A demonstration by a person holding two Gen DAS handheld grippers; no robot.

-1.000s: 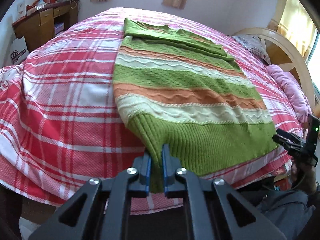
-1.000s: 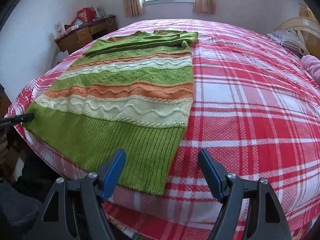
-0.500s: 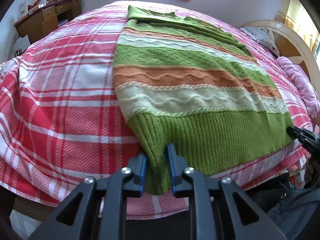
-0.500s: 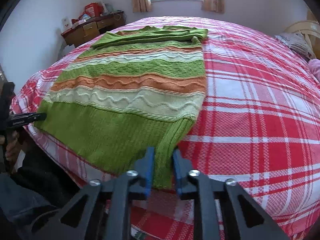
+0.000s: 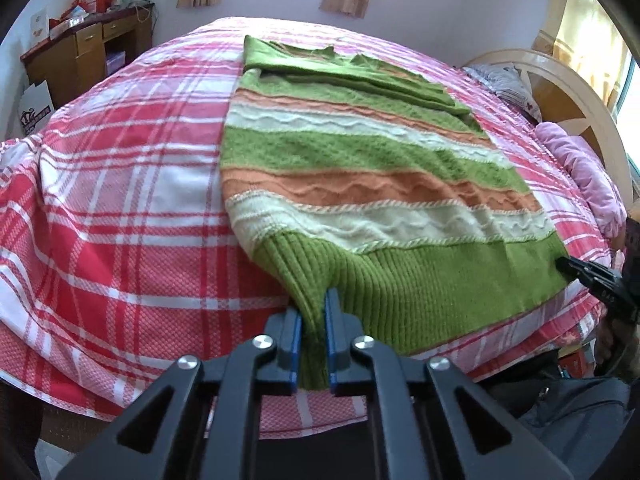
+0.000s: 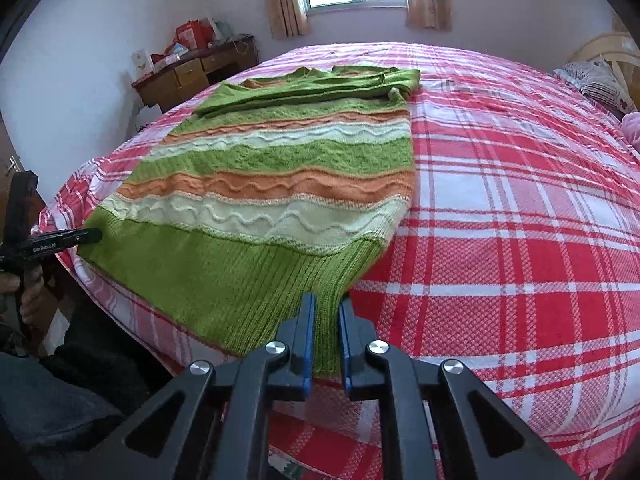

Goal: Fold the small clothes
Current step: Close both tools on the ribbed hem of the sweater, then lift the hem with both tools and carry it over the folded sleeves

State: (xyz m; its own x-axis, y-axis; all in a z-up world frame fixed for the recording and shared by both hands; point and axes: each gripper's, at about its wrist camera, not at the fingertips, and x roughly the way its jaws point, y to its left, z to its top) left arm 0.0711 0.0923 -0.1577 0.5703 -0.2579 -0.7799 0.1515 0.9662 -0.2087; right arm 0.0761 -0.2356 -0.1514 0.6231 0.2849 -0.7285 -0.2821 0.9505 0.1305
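Sweater [image 5: 360,184] lies flat on the bed [image 5: 120,184], its ribbed hem at the near edge, neck and folded-in sleeves toward the window; its long axis runs from near edge to far edge. The left gripper [image 5: 311,340] pinches one hem corner, the right gripper [image 6: 325,344] the other (both clamped on knit). Lifted unevenly, I judge the hem could skew or the thick rib slip free; dragging might pull the folded sleeves loose or rumple the plaid cover.
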